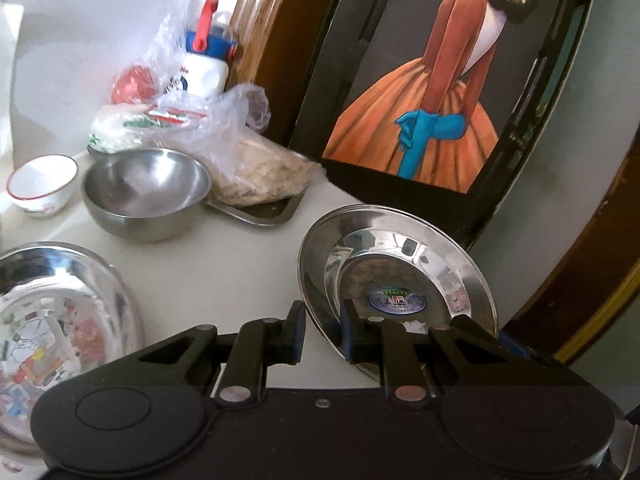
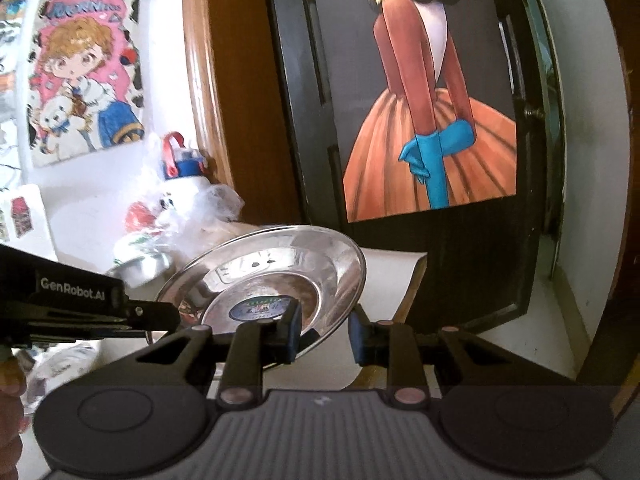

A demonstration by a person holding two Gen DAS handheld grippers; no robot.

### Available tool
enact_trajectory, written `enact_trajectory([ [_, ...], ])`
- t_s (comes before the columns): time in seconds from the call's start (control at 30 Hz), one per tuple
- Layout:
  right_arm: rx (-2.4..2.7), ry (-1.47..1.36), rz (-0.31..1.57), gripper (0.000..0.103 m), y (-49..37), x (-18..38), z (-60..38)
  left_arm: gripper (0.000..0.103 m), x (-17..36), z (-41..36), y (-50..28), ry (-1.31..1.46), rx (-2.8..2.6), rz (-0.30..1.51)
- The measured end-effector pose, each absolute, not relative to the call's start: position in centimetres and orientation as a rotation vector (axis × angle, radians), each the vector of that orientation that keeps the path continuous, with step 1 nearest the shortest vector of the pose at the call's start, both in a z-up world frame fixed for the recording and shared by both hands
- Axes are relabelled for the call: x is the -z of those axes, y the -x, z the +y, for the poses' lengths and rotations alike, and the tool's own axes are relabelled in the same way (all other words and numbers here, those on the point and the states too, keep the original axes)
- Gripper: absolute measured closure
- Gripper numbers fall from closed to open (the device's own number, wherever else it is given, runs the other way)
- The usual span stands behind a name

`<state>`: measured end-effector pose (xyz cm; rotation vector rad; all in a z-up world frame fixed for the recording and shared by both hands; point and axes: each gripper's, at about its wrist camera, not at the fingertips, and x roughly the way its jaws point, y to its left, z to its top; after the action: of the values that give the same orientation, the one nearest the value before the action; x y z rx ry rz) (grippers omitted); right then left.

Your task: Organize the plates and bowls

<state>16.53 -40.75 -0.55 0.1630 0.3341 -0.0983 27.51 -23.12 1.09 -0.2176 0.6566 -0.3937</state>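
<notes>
Steel plate (image 1: 400, 264) is off the table (image 1: 224, 264), tilted, with its hollow face and round sticker towards both cameras.

Left gripper (image 1: 322, 320): jaws narrow and clenched on the plate's near-left rim. The rim runs through the gap. One finger is at the outer edge and the other lies over the inner face. Most of the plate stands ahead and to the right of this tool. In the right wrist view the same tool comes in side-on from the left and meets the plate's left rim.

Right gripper (image 2: 326, 320): jaws narrow. The plate sits ahead and to the left of it. The plate's lower-right rim is tucked behind the left finger and just clears that finger's inner side. Bare table shows between the rim and the right finger lower down. Near the fingertips the plate's edge curves close to that finger. Cannot tell whether this tool is pressing on the plate.

Ahead-left of the left tool, on the table:
- a deep steel bowl (image 1: 148, 192)
- a small white bowl (image 1: 42, 184) with a red rim, just left of the steel bowl
- plastic bags (image 1: 224, 132) on a tray behind them

Close on the tool's left is another shiny steel dish (image 1: 60, 292).

Straight ahead, beyond the plate, is a dark door (image 1: 352, 80) bearing a picture of an orange dress.
</notes>
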Motion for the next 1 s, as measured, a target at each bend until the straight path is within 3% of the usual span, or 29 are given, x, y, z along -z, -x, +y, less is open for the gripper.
enact_trajectory([
  [0.53, -0.015, -0.075, 0.251, 0.075, -12.1, -3.9, -32.1, 0.084, -5.5, -14.5, -19.7, 0.280, 0.360, 0.538],
  [1.0, -0.219, -0.079, 0.293, 0.075, -15.6, -2.1, -22.6, 0.083, -4.9, -3.2, -18.3, 0.328, 0.156, 0.524],
])
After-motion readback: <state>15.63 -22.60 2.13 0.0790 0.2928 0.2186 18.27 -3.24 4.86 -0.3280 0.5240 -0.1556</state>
